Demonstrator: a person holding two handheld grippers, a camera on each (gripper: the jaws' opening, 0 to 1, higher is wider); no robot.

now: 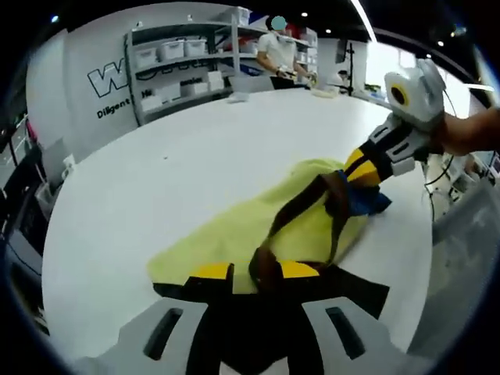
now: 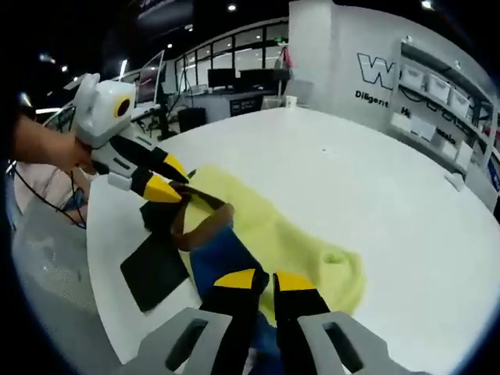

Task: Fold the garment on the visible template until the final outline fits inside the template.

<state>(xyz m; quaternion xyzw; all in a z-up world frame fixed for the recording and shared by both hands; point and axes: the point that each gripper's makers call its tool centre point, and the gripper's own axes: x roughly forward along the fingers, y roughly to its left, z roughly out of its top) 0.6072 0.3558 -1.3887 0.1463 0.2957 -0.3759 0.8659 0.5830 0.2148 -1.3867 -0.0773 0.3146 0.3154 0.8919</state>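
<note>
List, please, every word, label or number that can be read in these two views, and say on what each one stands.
"W": large outlined letter on the white wall, rest cut off by shelves.
"Diligent": small line on the wall beneath it; the following words are blurred.
Labels on shelf bins: too small to read.
</note>
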